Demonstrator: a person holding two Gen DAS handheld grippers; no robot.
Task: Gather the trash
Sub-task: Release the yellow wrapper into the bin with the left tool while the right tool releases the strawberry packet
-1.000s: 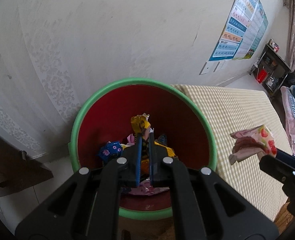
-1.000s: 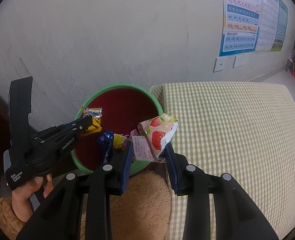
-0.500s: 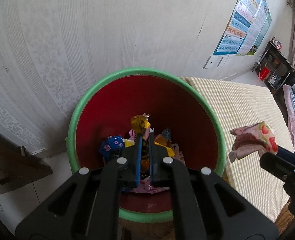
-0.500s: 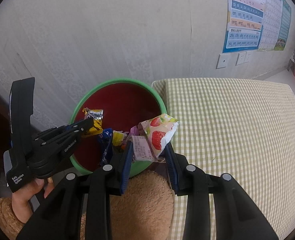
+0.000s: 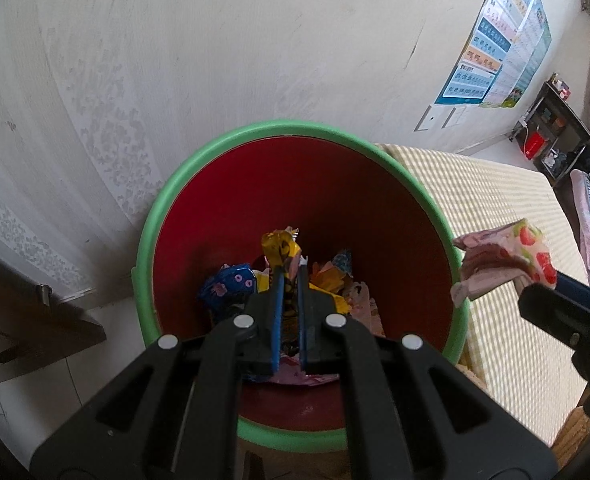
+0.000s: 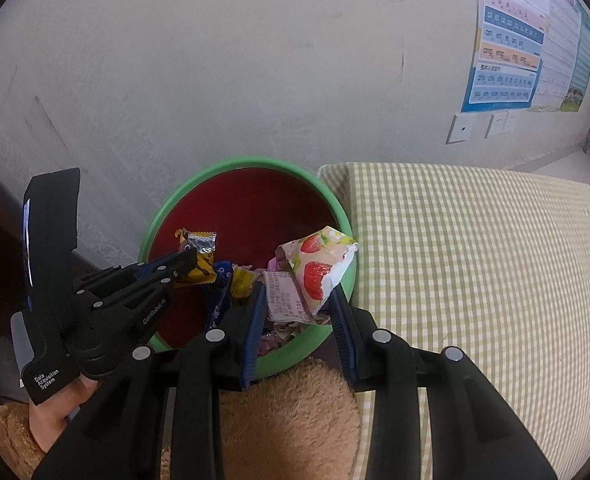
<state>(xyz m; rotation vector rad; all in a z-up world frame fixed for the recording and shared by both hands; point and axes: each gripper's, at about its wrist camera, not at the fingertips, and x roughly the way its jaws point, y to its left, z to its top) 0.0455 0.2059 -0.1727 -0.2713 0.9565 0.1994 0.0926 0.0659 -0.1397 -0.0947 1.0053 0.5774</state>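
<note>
Left gripper (image 5: 288, 276): my jaws pinched tight on a yellow wrapper (image 5: 279, 246), over the bin (image 5: 199, 168). Right gripper (image 6: 297, 294): my jaws narrowly clamp a strawberry packet (image 6: 315, 268) above the bin's rim at 3 o'clock. Wrappers fill the bin; checked mattress (image 6: 475, 260) just beside, at 3 o'clock.

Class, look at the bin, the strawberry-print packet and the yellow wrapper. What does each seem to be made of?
Bin: likely moulded plastic, with a smooth green rim and matte red inside.
Strawberry-print packet: probably printed plastic film, creased, with a white torn edge.
Yellow wrapper: apparently foil-lined film, with a shiny silver crimped end.
</note>
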